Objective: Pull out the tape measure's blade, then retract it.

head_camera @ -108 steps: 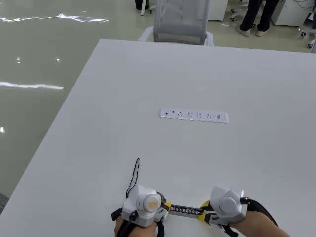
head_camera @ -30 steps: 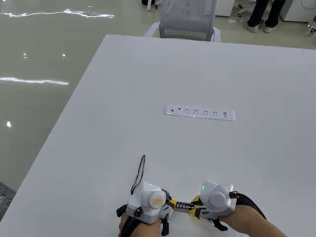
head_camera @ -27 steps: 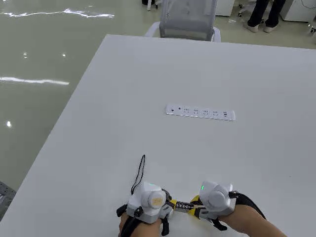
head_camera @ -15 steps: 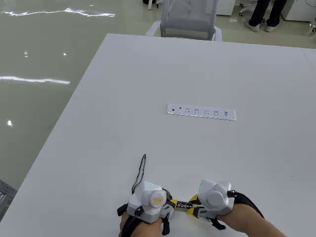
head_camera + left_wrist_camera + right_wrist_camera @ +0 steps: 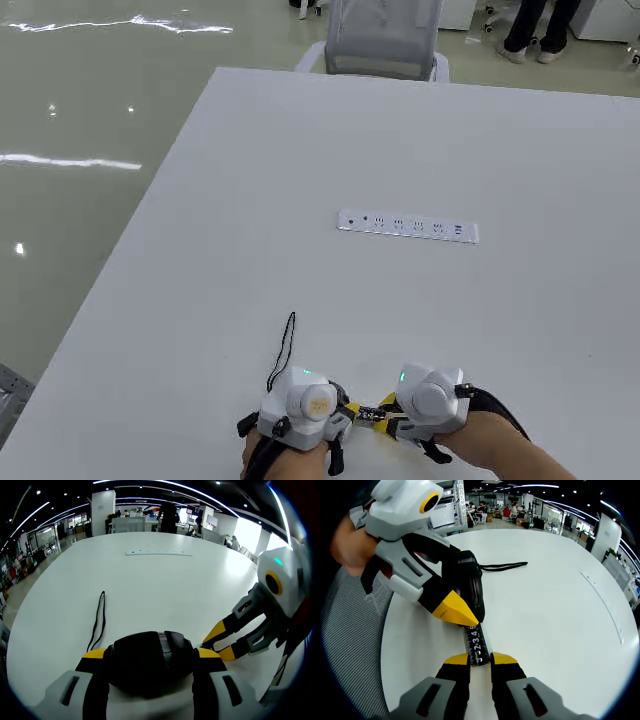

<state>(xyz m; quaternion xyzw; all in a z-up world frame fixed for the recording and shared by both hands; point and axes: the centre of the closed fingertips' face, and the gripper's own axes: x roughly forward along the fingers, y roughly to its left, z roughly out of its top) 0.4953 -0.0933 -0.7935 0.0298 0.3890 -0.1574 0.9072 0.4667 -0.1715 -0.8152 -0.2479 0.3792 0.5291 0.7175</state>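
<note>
The left gripper clamps the tape measure close to the table edge, with wide free surface beyond it, while the right gripper pinches its short blade, whose tip is hidden.

Underside of tape measure case hidden behind left gripper body. Hook of blade indiscernible between jaws of right gripper. Top of chair cropped by head view's edge.

I read bright, even overhead light. Glare streaks the floor at upper left of the head view. Shadows on the table are faint. Both gripper views bow at the edges.
</note>
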